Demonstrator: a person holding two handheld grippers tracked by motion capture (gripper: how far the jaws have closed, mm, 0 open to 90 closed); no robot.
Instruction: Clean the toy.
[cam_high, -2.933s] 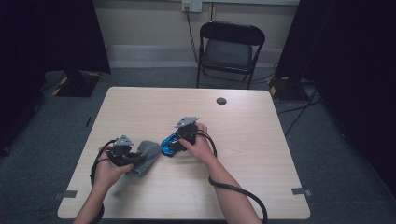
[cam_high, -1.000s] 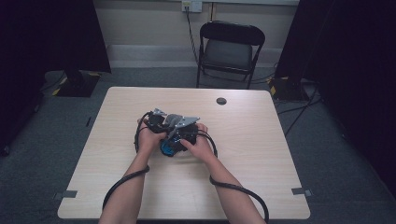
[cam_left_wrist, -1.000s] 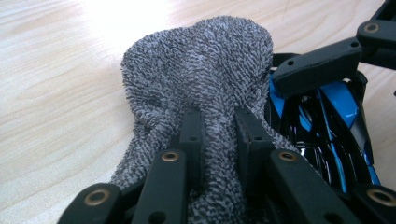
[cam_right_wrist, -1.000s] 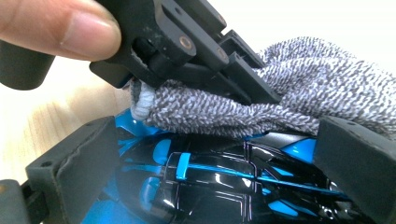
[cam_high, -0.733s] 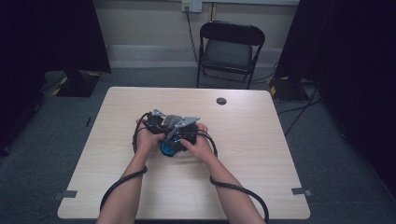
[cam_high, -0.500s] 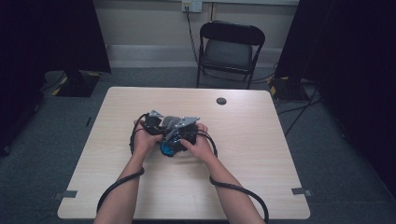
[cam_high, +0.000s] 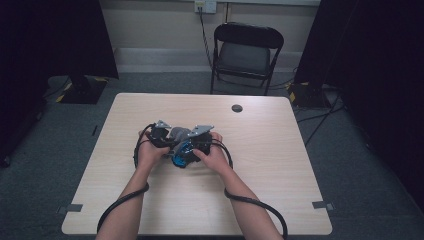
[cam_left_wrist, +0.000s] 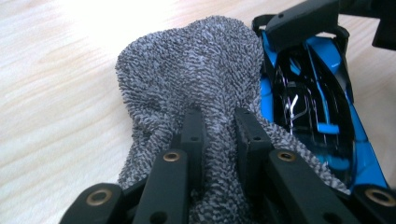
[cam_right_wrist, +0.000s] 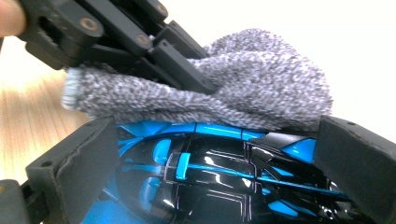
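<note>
A grey terry cloth (cam_left_wrist: 201, 70) is pinched between the jaws of my left gripper (cam_left_wrist: 219, 116), which is shut on it. The cloth lies over the top of a glossy blue and black toy car (cam_right_wrist: 210, 177). My right gripper (cam_right_wrist: 219, 140) is shut on that car, one jaw on each side of its body. In the high view both grippers meet at mid-table, the left gripper (cam_high: 165, 136) beside the right gripper (cam_high: 196, 142), with the cloth (cam_high: 178, 133) above the car (cam_high: 181, 155). The car's underside is hidden.
The light wooden table (cam_high: 260, 195) has a small black disc (cam_high: 237, 108) near its far edge. A black folding chair (cam_high: 246, 55) stands behind the table. Cables trail from both grippers over the near edge.
My left gripper carried the cloth from the table's left side over to the car in the right gripper. Over the last second both hands have hardly moved.
</note>
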